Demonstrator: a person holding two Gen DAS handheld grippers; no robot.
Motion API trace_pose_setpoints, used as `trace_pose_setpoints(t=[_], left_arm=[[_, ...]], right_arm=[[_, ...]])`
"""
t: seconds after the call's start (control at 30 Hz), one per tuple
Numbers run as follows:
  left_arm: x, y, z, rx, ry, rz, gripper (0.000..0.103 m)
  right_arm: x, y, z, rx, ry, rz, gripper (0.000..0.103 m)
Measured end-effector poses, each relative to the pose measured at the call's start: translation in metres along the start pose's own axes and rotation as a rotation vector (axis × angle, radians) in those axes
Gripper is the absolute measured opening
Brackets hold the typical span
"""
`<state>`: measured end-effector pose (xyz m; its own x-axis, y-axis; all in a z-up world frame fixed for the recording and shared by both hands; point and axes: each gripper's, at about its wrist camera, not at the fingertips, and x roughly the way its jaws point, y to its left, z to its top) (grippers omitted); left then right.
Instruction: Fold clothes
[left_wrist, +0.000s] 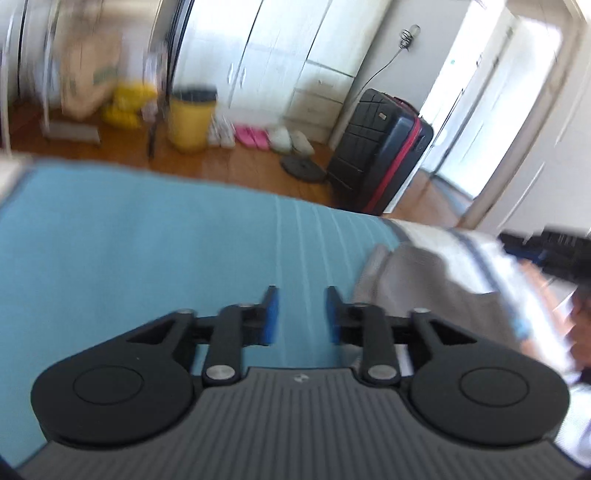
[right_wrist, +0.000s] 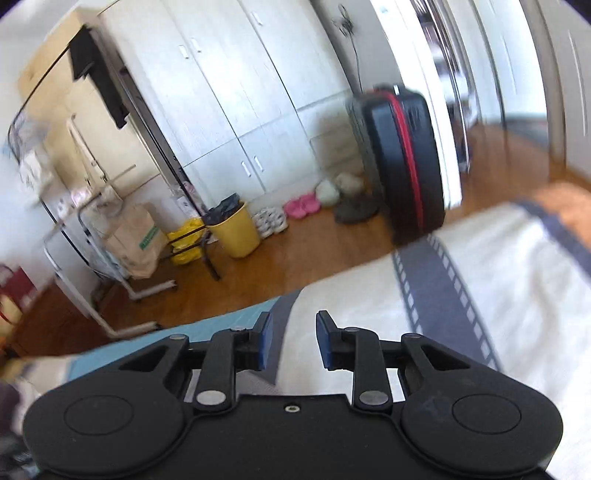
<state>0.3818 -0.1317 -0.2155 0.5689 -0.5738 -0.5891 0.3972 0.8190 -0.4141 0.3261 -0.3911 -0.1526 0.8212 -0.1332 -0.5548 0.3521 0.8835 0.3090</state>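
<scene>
Left wrist view showed the left gripper (left_wrist: 301, 314), jaws apart and empty, with grey clothing (left_wrist: 417, 273) just to its right. The right gripper (right_wrist: 293, 339), also parted, hovered over white bedding (right_wrist: 517, 288).

The right gripper (right_wrist: 294, 339) hangs with fingers (right_wrist: 265, 341) apart above white bedding (right_wrist: 498, 295).

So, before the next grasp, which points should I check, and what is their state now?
1. Left gripper open, nothing held: ok.
2. Right gripper open, nothing held: ok.
3. Grey garment in the left view, right of the fingers: ok.
4. Left gripper aimed at the garment: not ok, it is over the blue sheet.
5. Garment lies flat: cannot tell, blurred.
</scene>
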Motion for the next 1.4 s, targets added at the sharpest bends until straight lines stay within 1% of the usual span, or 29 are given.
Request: trace_pose_setpoints(t=[0.03,0.1,0.23,0.3,0.33,0.37,0.43,0.47,0.5,0.53,0.57,0.6,0.63,0.67,0.77,0.83,0.87,0.9,0.93,0.97,1.0,1.03,1.07,1.13,1.17,1.2,1.3,1.37,1.4], left_arm=[[0.001,0.003,0.001,-0.027,0.017,-0.039,0.038],[0.003,0.006,0.0,-0.054,0.051,-0.113,0.041],[0.008,0.005,-0.01,-0.008,0.103,-0.204,0.041],[0.012,0.0,-0.015,0.032,0.13,-0.23,0.051],[0.019,-0.005,-0.012,0.058,0.155,-0.229,0.053],[0.02,-0.007,-0.012,0.099,0.182,-0.224,0.057],[0.025,-0.01,-0.012,0.18,0.226,-0.201,0.058],[0.027,-0.011,-0.013,0.21,0.242,-0.188,0.058],[0.028,-0.012,-0.016,0.229,0.251,-0.183,0.054],[0.028,-0.012,-0.019,0.248,0.259,-0.178,0.048],[0.029,-0.013,-0.022,0.268,0.268,-0.174,0.022],[0.031,-0.017,-0.023,0.298,0.296,-0.141,0.016],[0.034,-0.022,-0.025,0.328,0.323,-0.109,0.016],[0.032,-0.026,-0.024,0.326,0.315,-0.092,0.016],[0.026,-0.032,-0.021,0.287,0.295,-0.022,0.019],[0.021,-0.028,-0.02,0.244,0.28,0.014,0.026],[0.015,-0.028,-0.02,0.264,0.264,0.024,0.032],[0.009,-0.028,-0.021,0.283,0.247,0.033,0.038],[0.003,-0.028,-0.022,0.303,0.23,0.043,0.039],[-0.007,-0.03,-0.022,0.349,0.214,0.046,0.04],[-0.017,-0.03,-0.02,0.364,0.197,0.03,0.041],[-0.027,-0.03,-0.017,0.378,0.18,0.014,0.043],[-0.035,-0.029,-0.013,0.35,0.169,-0.004,0.048],[-0.05,-0.024,-0.007,0.279,0.157,-0.018,0.058],[-0.058,-0.02,-0.008,0.255,0.164,-0.002,0.064],[-0.062,-0.016,-0.009,0.238,0.193,0.043,0.067],[-0.074,-0.009,-0.02,0.2,0.26,0.212,0.067],[-0.09,-0.011,-0.03,0.226,0.261,0.309,0.067],[-0.097,-0.014,-0.035,0.258,0.259,0.321,0.067]], right_arm=[[0.001,0.008,-0.003,-0.028,0.02,0.007,0.033],[0.004,0.023,-0.008,-0.085,0.061,0.021,0.046],[0.009,0.053,-0.018,-0.199,0.143,0.048,0.051],[0.011,0.068,-0.023,-0.256,0.184,0.062,0.071],[0.017,0.073,-0.024,-0.282,0.185,0.031,0.074],[0.023,0.078,-0.025,-0.306,0.184,-0.007,0.081],[0.036,0.088,-0.027,-0.355,0.18,-0.084,0.084],[0.043,0.09,-0.029,-0.347,0.184,-0.121,0.078],[0.047,0.09,-0.032,-0.334,0.197,-0.111,0.03],[0.051,0.09,-0.036,-0.322,0.212,-0.092,0.002],[0.046,0.094,-0.037,-0.349,0.177,-0.086,0.003],[0.04,0.098,-0.038,-0.382,0.133,-0.083,0.003],[0.035,0.104,-0.037,-0.412,0.093,-0.084,0.003],[0.03,0.109,-0.035,-0.441,0.054,-0.086,0.003],[0.031,0.114,-0.024,-0.412,0.07,-0.094,0.003],[0.033,0.116,-0.017,-0.388,0.085,-0.1,0.008],[0.034,0.117,-0.013,-0.376,0.093,-0.103,0.012],[0.034,0.118,-0.011,-0.358,0.116,-0.135,0.02],[0.028,0.12,-0.008,-0.324,0.121,-0.154,0.022],[0.015,0.119,-0.007,-0.269,0.106,-0.14,0.031],[0.0,0.118,-0.005,-0.211,0.088,-0.12,0.044],[-0.021,0.117,-0.009,-0.158,0.076,-0.088,0.048],[-0.042,0.115,-0.014,-0.107,0.066,-0.054,0.051],[-0.085,0.113,-0.023,-0.005,0.045,0.014,0.051],[-0.104,0.112,-0.037,0.001,0.043,0.063,0.052],[-0.123,0.112,-0.054,-0.018,0.048,0.101,0.055],[-0.18,0.131,-0.119,-0.181,0.074,0.133,0.058],[-0.212,0.139,-0.163,-0.281,0.116,0.155,0.059],[-0.219,0.144,-0.176,-0.316,0.131,0.156,0.061]])
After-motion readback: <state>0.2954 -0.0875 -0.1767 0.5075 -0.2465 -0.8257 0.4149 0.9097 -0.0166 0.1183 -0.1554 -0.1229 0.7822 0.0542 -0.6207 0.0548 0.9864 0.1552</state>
